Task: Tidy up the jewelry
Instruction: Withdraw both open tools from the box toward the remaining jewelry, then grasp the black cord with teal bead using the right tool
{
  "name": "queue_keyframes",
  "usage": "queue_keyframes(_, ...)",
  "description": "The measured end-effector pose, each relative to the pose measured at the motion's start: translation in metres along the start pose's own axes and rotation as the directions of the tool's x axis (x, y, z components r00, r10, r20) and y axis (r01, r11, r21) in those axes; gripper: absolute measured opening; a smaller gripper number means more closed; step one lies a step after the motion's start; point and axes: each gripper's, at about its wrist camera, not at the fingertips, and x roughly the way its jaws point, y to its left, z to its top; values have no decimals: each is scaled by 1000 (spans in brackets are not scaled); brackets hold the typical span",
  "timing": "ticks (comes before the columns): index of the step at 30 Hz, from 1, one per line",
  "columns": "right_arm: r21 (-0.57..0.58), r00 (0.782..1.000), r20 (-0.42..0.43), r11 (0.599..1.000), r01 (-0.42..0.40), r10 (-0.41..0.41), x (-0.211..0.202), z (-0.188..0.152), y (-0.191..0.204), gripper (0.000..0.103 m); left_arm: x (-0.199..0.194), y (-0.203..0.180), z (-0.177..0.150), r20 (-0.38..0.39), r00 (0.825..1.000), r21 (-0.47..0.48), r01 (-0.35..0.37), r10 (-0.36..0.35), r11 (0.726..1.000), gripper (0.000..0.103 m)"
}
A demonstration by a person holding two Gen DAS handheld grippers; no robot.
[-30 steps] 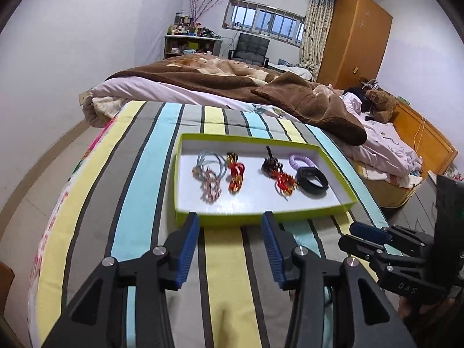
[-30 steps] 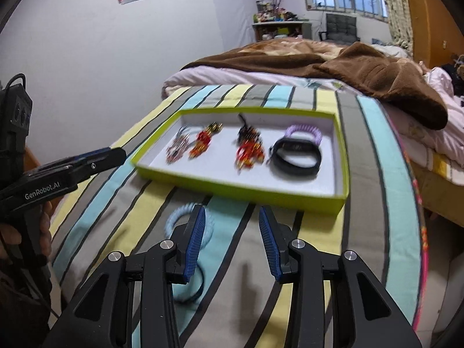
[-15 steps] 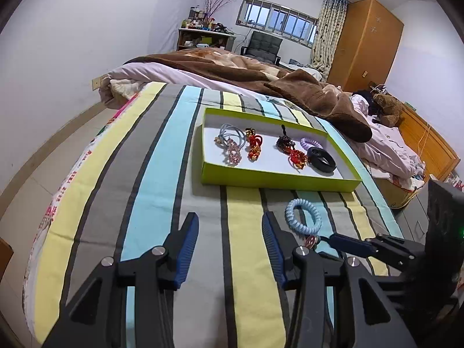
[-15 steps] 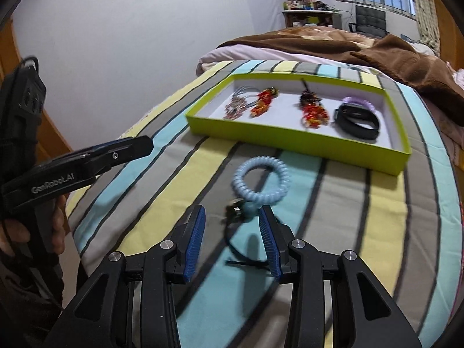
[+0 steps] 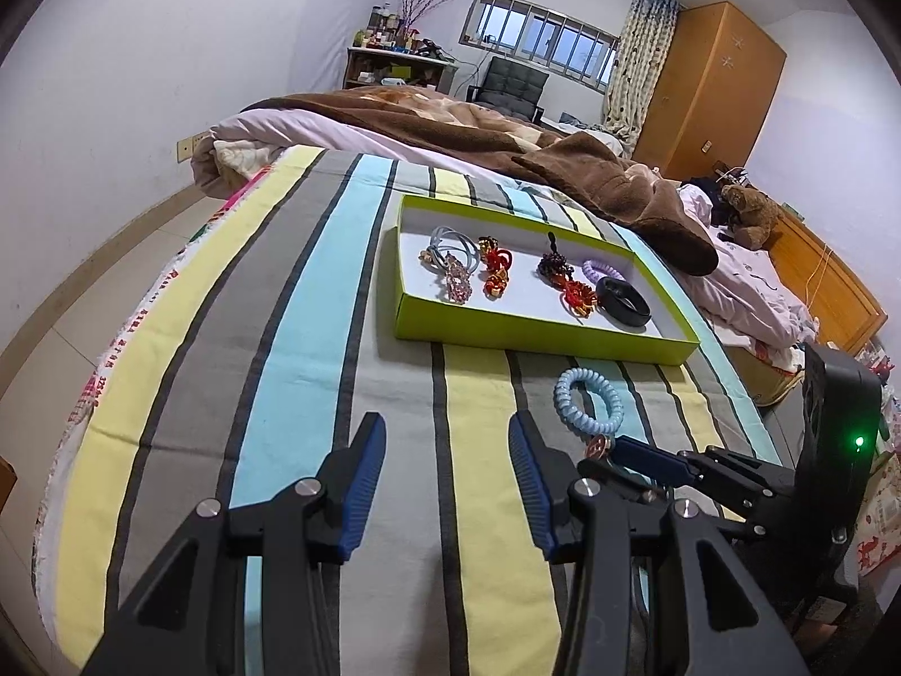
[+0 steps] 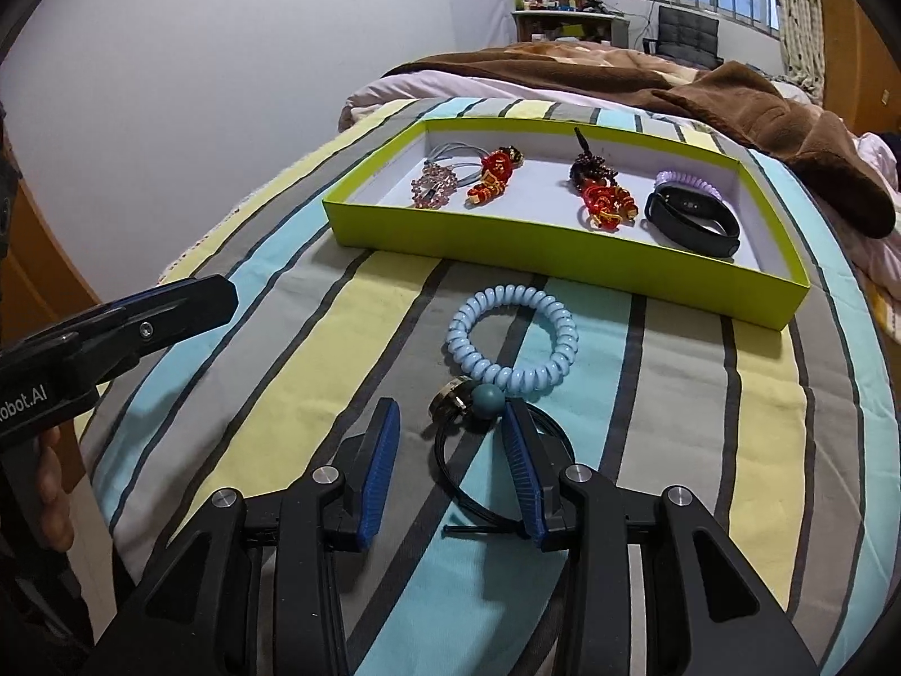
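A lime-green tray [image 5: 540, 332] [image 6: 540, 250] sits on the striped bedspread and holds several pieces: pink and red charms, a purple coil and a black band [image 6: 692, 219]. In front of it lie a light-blue coil bracelet [image 6: 512, 338] [image 5: 588, 400] and a black hair tie with a teal bead [image 6: 487, 397]. My right gripper [image 6: 450, 467] is open, its jaws either side of the hair tie, just behind the bead. My left gripper [image 5: 445, 479] is open and empty over the bedspread, left of the bracelet.
A brown blanket [image 5: 507, 135] and pink bedding lie beyond the tray. The bed's edge drops off to the left [image 5: 112, 360]. A wooden wardrobe [image 5: 709, 84] and a chair stand at the back. The right gripper also shows in the left wrist view [image 5: 647, 459].
Both grippers have pulled back from the tray and dropped lower. The blue bracelet and hair tie have come into view, and the right gripper now straddles the hair tie.
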Motion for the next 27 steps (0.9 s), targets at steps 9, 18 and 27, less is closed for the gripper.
queue_keyframes(9, 8, 1000, 17, 1000, 18, -18, -4, -4, -6, 6, 5, -5, -1, -22, 1000, 8, 15, -15, 1000, 47)
queue_keyframes(18, 6, 999, 36, 1000, 12, -12, -18, -13, -18, 5, 21, -21, 4, -64, 996, 12, 68, -67, 998, 47)
queue_keyframes(27, 28, 996, 78, 999, 41, -43, -40, -12, -42, 5, 50, -49, 19, -102, 989, 36, 111, -107, 993, 47)
